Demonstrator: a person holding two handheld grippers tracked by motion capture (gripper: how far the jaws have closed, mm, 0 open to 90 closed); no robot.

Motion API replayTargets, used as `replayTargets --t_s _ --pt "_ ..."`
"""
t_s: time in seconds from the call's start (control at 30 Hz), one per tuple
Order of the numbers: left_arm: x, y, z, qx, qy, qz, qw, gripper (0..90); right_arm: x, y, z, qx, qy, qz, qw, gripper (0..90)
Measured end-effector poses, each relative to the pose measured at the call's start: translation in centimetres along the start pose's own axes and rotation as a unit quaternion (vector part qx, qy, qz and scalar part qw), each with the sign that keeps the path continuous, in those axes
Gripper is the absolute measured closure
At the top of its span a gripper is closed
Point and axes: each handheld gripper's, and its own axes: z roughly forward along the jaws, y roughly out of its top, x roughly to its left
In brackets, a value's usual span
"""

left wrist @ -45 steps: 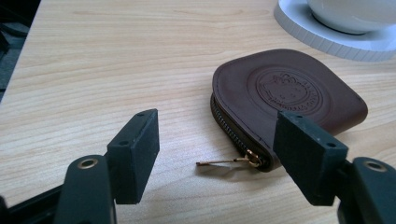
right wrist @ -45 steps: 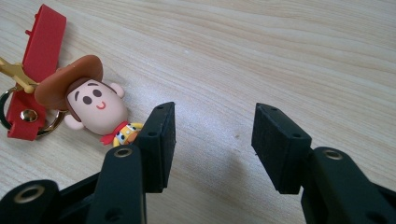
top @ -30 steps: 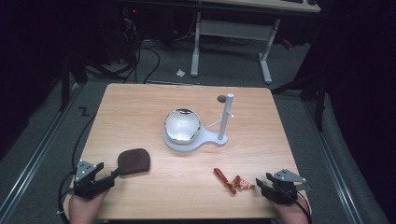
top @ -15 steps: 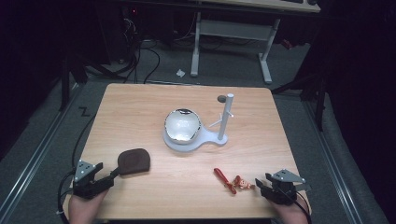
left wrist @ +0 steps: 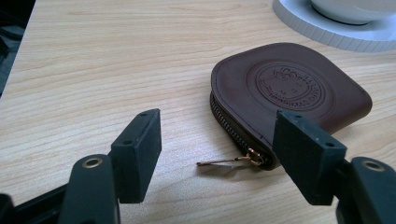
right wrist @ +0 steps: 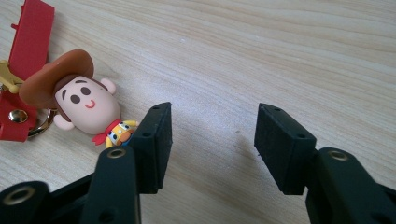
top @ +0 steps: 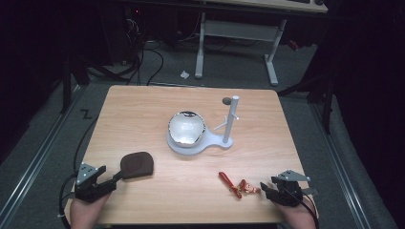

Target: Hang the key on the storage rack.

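A brown leather coin pouch (top: 137, 164) with an embossed round emblem lies zipped at the table's front left. My left gripper (top: 116, 178) is open, its tips just short of the pouch. In the left gripper view the pouch (left wrist: 289, 88) lies ahead to the right, partly behind the right jaw, and its brass zipper pull (left wrist: 224, 161) lies between the jaws of the left gripper (left wrist: 219, 140). A cowboy-figure keychain (top: 247, 187) on a red strap (top: 229, 183) lies front right. My right gripper (top: 265, 189) stands open beside it. In the right gripper view the figure (right wrist: 84, 105) lies left of the right gripper (right wrist: 210, 140). Its jaws have just been opening over bare wood.
A white stand (top: 217, 142) at the table's middle carries a shiny bowl (top: 186, 128) and an upright post (top: 232, 117) with a side peg. A small dark disc (top: 226, 100) lies behind it. A desk frame and cables stand on the floor beyond the far edge.
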Motion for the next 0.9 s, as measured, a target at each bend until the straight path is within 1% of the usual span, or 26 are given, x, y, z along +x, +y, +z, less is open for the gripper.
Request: replayTargets --t_s 0.17,0.23,0.3,0.4,0.43,0.47,0.6,0.83,0.87,0.9 --pt "0.1 0.1 0.0 0.004 -0.001 -0.007 1.0 32.3 0.1 0.4 0.1 0.021 0.006 0.0 0.9998 45.9" --pt "0.1 0.1 0.0 0.003 -0.001 -0.006 1.0 32.3 0.1 0.5 0.1 0.024 0.007 0.001 0.9997 45.9" --pt "0.1 0.1 0.0 0.001 0.001 -0.004 1.0 32.3 0.1 0.9 0.0 0.036 0.007 -0.006 0.9993 45.7" --pt "0.1 0.1 0.0 0.0 0.0 -0.003 1.0 32.3 0.2 1.1 0.0 0.044 0.009 -0.011 0.9989 45.6" --pt "0.1 0.1 -0.1 0.0 -0.001 -0.003 1.0 32.4 0.2 1.3 -0.1 0.052 0.009 -0.016 0.9985 45.5" --pt "0.1 0.1 -0.1 0.0 -0.001 -0.003 1.0 32.3 0.2 1.3 -0.1 0.052 0.009 -0.016 0.9985 45.5" --pt "0.2 0.2 -0.1 0.0 -0.003 -0.004 1.0 32.4 0.2 1.5 -0.1 0.072 0.009 -0.026 0.997 45.2" --pt "0.1 0.2 0.1 0.004 -0.006 -0.001 1.0 32.6 0.3 1.9 -0.3 0.091 0.011 -0.042 0.9949 45.1" --pt "0.1 0.2 0.1 0.005 -0.007 -0.001 1.0 32.5 0.4 2.0 -0.4 0.1 0.013 -0.045 0.9938 45.1" --pt "0.1 0.1 0.1 0.005 -0.007 -0.001 1.0 32.6 0.4 2.1 -0.4 0.102 0.014 -0.048 0.9935 45.1"
